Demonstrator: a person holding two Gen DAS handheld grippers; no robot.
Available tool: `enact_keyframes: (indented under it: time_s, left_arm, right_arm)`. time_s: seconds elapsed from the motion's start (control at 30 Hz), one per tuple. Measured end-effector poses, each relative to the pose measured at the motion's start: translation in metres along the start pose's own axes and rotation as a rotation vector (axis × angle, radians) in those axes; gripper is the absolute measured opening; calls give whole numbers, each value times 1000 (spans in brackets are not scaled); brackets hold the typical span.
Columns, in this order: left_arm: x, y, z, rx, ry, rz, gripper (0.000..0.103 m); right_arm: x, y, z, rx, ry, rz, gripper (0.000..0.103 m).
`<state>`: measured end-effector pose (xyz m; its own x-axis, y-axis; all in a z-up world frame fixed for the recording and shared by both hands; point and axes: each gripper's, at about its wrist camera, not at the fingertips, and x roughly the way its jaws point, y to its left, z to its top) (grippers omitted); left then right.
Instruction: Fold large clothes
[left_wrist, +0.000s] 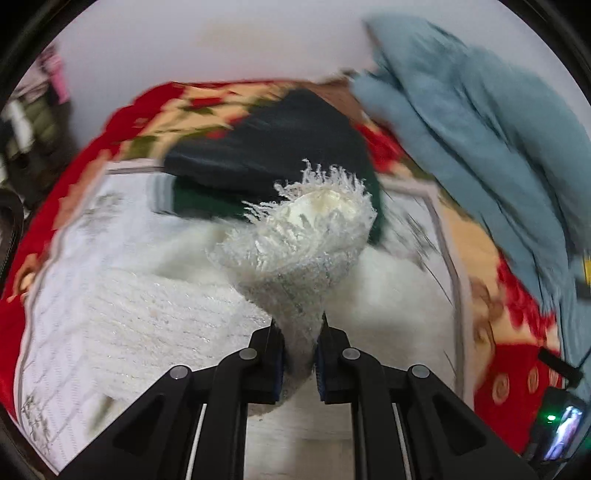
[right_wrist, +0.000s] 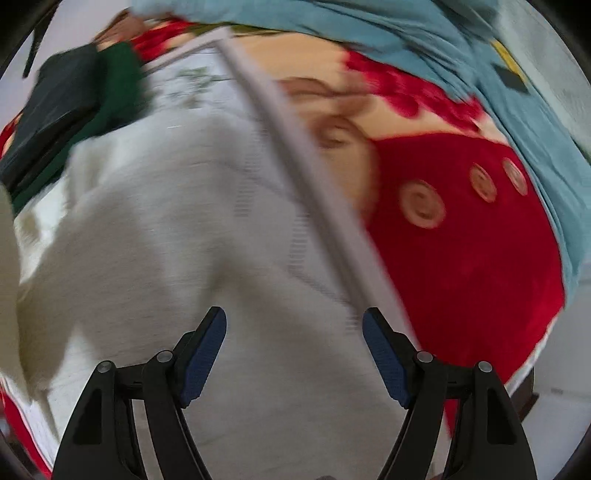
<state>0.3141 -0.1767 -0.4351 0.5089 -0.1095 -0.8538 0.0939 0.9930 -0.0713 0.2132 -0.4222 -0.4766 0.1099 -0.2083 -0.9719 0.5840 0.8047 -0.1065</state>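
Note:
A fluffy white knitted garment lies spread on a white quilted sheet. My left gripper is shut on a bunched, fringed end of it, which sticks up ahead of the fingers. In the right wrist view the same white garment fills the left and middle, blurred. My right gripper hovers above it, open, with nothing between its blue pads.
A folded dark and green pile lies beyond the white garment. A light blue cloth is heaped at the right. A red floral blanket covers the bed under the grey-edged white sheet. A lit device sits low right.

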Motion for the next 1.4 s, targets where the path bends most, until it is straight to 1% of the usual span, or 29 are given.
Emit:
enact_keyframes:
  time_s: [0.07,0.17,0.23,0.3,0.33,0.37,0.4,0.43,0.47,0.5,0.6,0.63,0.73,0.83,0.87,0.93,0.97,1.0,1.03,1.07,1.1,1.13,1.17,1.2,1.27,1.3,1.4]
  left_arm:
    - [19,-27,-10,60,43,4,10]
    - [43,-49,-27,122,101,31,10]
    - [53,-55,-35,133,131,46,11]
    - [58,-55,-38,130,156,50,18]
    - [57,-54,-37,118,157,40,19]
    - [56,-53,-34,114,150,31,22]
    - [54,-51,-33,116,143,31,37]
    - [52,-49,-31,119,138,22,49]
    - [49,-48,-29,116,140,-7,78]
    - [46,-46,-27,113,139,-20,88]
    - [32,-30,-19,94,116,-13,88]
    - [29,-22,-17,85,116,-6,88]
    - [12,20,-11,31,105,37,88]
    - [2,68,-10,-33,99,135,88]
    - [0,89,-11,-56,98,193,88]
    - [0,118,-14,-83,94,266,88]
    - [5,133,-16,-88,99,310,88]
    - [10,146,-18,-92,108,351,88]
    - [18,161,-21,-101,118,394,88]
    - [25,171,-23,-113,131,418,88]
    - [31,181,-25,-124,144,433,88]
    - [37,190,-26,-134,154,444,88]
    - [44,197,-28,-147,161,453,88]
    - [50,202,-29,-158,167,455,88]
    - [60,209,-30,-172,177,451,88]
    - [65,212,-31,-176,182,444,88]
    - [83,216,-35,-181,212,416,88]
  right_arm:
    - [8,-24,2,39,17,-6,78]
    - [18,-49,2,85,44,2,78]
    - [22,-61,0,102,56,12,78]
    - [25,-72,-1,119,71,38,78]
    - [23,-74,-5,125,76,48,78]
    - [25,-78,-4,131,83,61,78]
    - [24,-83,-5,138,90,76,78]
    - [23,-85,-5,141,92,90,78]
    - [22,-88,-5,144,93,108,78]
    - [20,-90,-6,146,96,124,78]
    - [13,-90,-6,157,105,207,78]
    - [9,-87,-5,160,107,248,78]
    - [-1,-65,4,147,101,410,78]
    - [-2,-29,20,110,97,544,78]
    - [1,-13,29,97,97,583,78]
    - [8,16,45,65,105,620,78]
    - [15,35,55,28,115,643,78]
    - [23,52,62,-7,129,647,78]
    - [33,68,67,-40,147,634,78]
    - [39,80,69,-66,165,621,74]
    - [49,94,71,-108,193,602,56]
    - [55,102,71,-152,204,553,43]
    - [57,108,71,-187,201,518,26]
    - [54,110,69,-211,184,512,21]
    - [40,105,67,-227,134,481,17]
    - [30,98,68,-219,93,450,6]
    - [22,83,73,-160,38,400,6]
